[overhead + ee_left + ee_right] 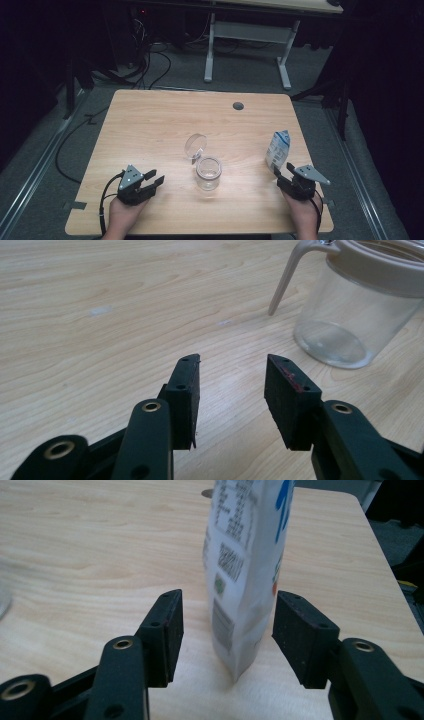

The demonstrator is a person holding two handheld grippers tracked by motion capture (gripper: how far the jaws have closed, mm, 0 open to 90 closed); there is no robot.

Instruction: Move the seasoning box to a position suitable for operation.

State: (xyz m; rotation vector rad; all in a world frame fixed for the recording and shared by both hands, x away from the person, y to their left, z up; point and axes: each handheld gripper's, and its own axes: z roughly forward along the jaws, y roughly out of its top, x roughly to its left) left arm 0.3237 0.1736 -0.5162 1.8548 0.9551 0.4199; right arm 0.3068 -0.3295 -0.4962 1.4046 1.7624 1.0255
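Right gripper view: right tool (227,630) gapes wide around the upright milk carton (245,565), pads not touching.

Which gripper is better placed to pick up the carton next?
Right. The right gripper is open with the carton standing just beyond its pads, not pressed. The left gripper is open over bare table beside the glass jar.

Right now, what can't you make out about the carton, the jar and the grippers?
- Carton: top cut off by the right gripper view's upper edge; print too small in the high view, blurred up close.
- Jar: rim and right side cut off by the left gripper view's edges; whether anything is inside, glass too small in the high view.
- Right gripper: open astride the carton; pad clearance unclear.
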